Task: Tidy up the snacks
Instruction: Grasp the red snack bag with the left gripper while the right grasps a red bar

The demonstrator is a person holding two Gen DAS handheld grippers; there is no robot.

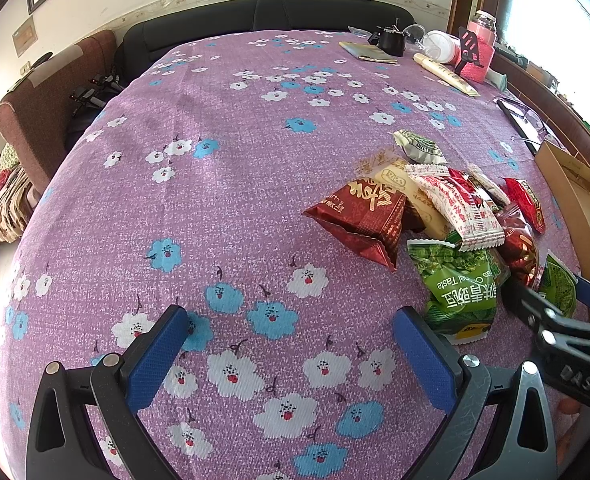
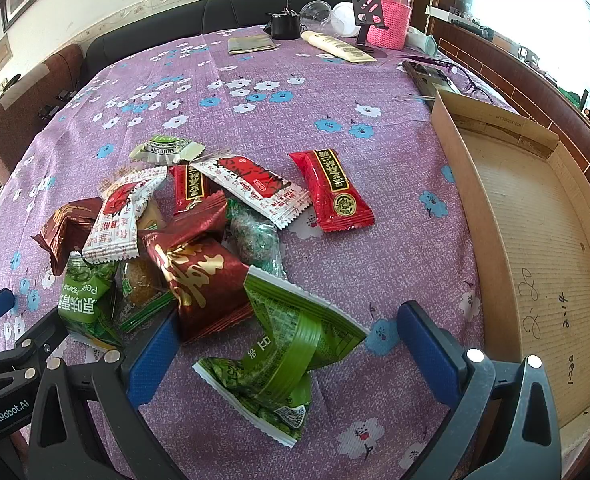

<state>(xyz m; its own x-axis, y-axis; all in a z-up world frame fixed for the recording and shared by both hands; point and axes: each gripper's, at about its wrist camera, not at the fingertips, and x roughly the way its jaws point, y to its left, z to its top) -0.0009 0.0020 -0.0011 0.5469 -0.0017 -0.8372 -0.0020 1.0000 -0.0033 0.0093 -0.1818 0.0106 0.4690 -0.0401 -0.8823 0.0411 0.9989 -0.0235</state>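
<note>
A heap of snack packets lies on the purple flowered tablecloth [image 2: 255, 92]. My right gripper [image 2: 291, 344] is open, its blue fingers on either side of a crumpled green pea packet [image 2: 287, 352] without squeezing it. Just beyond it are a dark red packet [image 2: 203, 280], a white-and-red packet [image 2: 255, 188] and a bright red packet [image 2: 331, 192] lying apart. My left gripper [image 1: 291, 344] is open over bare cloth, left of the heap; nearest to it are a dark red packet [image 1: 359, 216] and a green pea packet [image 1: 459, 288]. The right gripper [image 1: 559, 296] shows at the heap's right side.
A shallow cardboard tray [image 2: 451, 152] sits at the table's right edge, nothing in it. At the far end stand a pink knitted bottle [image 2: 391, 20], a cream tube [image 2: 339, 46], a black cup [image 2: 283, 26] and a phone [image 2: 427, 76]. A dark sofa [image 1: 255, 16] and a brown chair [image 1: 43, 104] border the table.
</note>
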